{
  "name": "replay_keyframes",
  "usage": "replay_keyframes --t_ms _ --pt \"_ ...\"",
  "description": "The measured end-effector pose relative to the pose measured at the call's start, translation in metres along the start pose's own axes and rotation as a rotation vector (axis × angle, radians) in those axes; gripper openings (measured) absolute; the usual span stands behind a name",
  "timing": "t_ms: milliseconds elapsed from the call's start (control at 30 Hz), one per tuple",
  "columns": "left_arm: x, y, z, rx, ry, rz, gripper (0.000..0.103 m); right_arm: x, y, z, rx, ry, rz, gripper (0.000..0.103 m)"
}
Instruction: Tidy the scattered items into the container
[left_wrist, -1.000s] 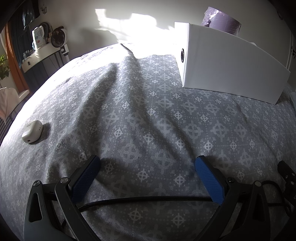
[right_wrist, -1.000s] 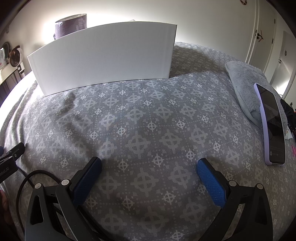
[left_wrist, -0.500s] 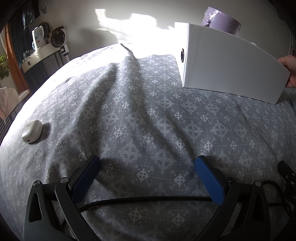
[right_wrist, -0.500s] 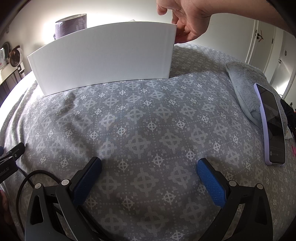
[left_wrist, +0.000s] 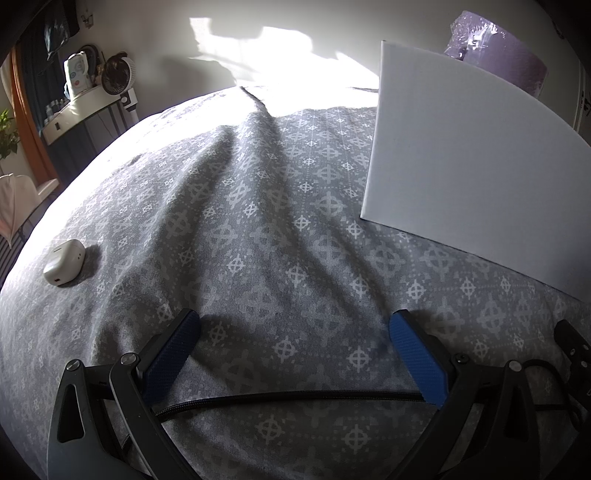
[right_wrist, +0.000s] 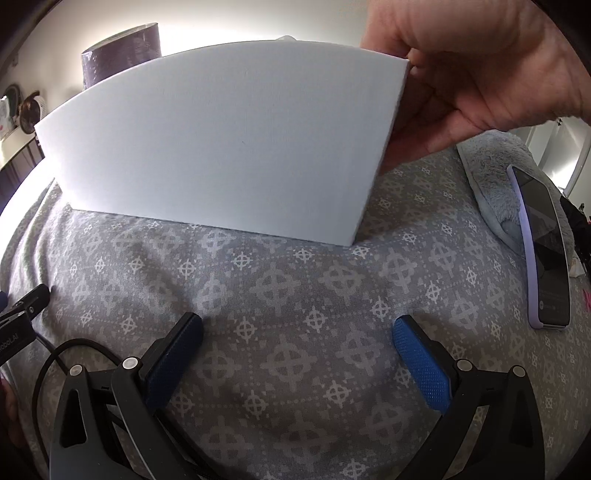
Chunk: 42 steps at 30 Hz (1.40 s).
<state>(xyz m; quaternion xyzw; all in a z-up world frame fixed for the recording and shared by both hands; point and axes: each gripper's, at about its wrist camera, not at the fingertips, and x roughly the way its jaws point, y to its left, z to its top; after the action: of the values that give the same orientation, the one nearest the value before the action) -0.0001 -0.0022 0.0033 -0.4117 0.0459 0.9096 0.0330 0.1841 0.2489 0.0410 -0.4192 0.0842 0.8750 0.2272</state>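
Note:
A white box container stands on the grey patterned bedspread; in the right wrist view a bare hand grips its right corner. A small white earbud case lies at the far left of the bed. A phone in a lilac case lies at the right, partly on a grey fluffy cloth. My left gripper is open and empty, resting low over the bedspread. My right gripper is open and empty, in front of the box.
A purple roll stands behind the box, also in the right wrist view. A black cable runs across between the left gripper's fingers. A side shelf with a small fan stands beyond the bed's left edge.
A bare hand came in, took the box's right corner and pulled the box closer to both grippers. Neither gripper moved.

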Motion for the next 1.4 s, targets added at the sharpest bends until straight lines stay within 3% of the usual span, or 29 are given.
replay_keyframes --t_ms 1400 --pt "0.008 -0.004 0.003 0.007 -0.001 -0.004 0.103 -0.003 0.01 -0.002 -0.004 0.002 -0.003 0.103"
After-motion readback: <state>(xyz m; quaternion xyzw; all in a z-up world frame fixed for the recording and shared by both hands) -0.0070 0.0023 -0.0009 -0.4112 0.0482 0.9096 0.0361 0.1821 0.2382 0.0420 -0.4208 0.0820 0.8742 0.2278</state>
